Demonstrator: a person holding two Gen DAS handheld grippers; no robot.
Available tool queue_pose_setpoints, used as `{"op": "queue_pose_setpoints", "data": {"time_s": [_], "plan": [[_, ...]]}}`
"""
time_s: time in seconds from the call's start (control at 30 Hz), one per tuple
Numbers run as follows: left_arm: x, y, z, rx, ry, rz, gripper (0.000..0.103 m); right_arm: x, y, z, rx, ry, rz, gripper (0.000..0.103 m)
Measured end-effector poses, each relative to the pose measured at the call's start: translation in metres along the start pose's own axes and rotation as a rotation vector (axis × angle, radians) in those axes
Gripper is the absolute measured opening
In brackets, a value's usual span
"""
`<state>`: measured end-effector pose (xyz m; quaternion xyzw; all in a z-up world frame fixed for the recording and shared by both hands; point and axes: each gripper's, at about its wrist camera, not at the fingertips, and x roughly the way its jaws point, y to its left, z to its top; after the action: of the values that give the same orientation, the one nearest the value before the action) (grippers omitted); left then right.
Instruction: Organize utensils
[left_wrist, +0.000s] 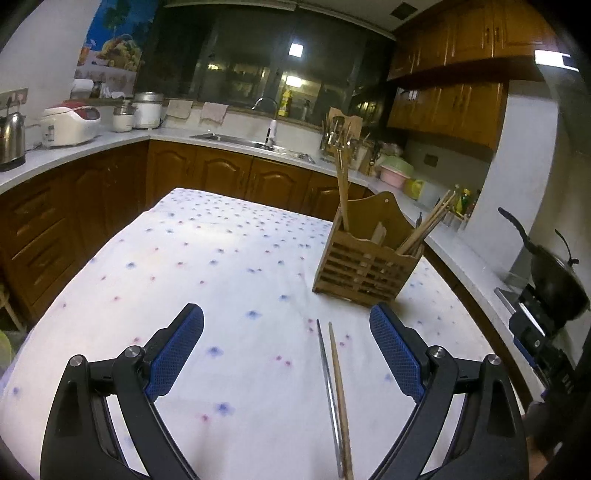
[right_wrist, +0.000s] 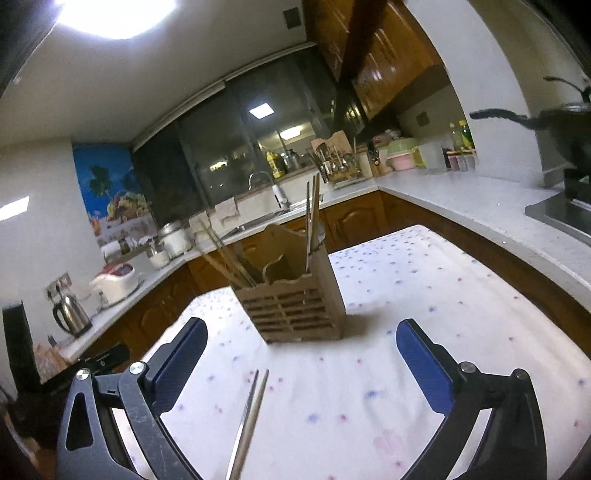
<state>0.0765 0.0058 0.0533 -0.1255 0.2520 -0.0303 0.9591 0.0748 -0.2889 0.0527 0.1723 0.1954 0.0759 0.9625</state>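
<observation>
A slatted wooden utensil holder (left_wrist: 365, 269) (right_wrist: 295, 306) stands on the flowered tablecloth (left_wrist: 207, 288) (right_wrist: 424, 295), with chopsticks upright in one compartment and others leaning out of another. A metal chopstick (left_wrist: 327, 391) (right_wrist: 242, 432) and a wooden chopstick (left_wrist: 341, 402) (right_wrist: 258, 402) lie side by side on the cloth in front of the holder. My left gripper (left_wrist: 286, 325) hangs open above the cloth, the pair lying nearer its right finger. My right gripper (right_wrist: 301, 338) is open too, the pair lying nearer its left finger. Neither grips anything.
Wooden cabinets and a white counter wrap around the table. On the counter stand a kettle (left_wrist: 11, 136), a rice cooker (left_wrist: 70, 123), a sink (left_wrist: 236, 139), a utensil rack (left_wrist: 340, 136) and a black wok (left_wrist: 554, 277) on the stove at the right.
</observation>
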Motion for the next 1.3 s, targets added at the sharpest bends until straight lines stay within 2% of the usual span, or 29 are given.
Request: {"op": "queue_pose_setpoints", "data": {"time_s": [0.2, 0.4, 0.53, 0.77, 1.1, 1.3], "plan": [[-0.027, 0.001, -0.01, 0.019, -0.059, 0.027, 0.103, -0.026, 0.006, -0.008, -0.047, -0.028, -0.032, 0.103], [-0.052, -0.007, -0.023, 0.093, -0.14, 0.064, 0.103, -0.063, 0.026, -0.01, -0.174, -0.15, -0.032, 0.103], [-0.06, -0.003, -0.041, 0.101, -0.154, 0.077, 0.103, -0.076, 0.028, -0.025, -0.195, -0.177, -0.039, 0.103], [-0.059, 0.004, -0.068, 0.105, -0.105, 0.08, 0.103, -0.082, 0.025, -0.057, -0.208, -0.125, -0.048, 0.103], [-0.057, 0.001, -0.083, 0.12, -0.107, 0.099, 0.103, -0.086, 0.026, -0.073, -0.227, -0.099, -0.06, 0.103], [-0.061, -0.001, -0.087, 0.146, -0.135, 0.126, 0.103, -0.089, 0.021, -0.076, -0.214, -0.106, -0.08, 0.103]]}}
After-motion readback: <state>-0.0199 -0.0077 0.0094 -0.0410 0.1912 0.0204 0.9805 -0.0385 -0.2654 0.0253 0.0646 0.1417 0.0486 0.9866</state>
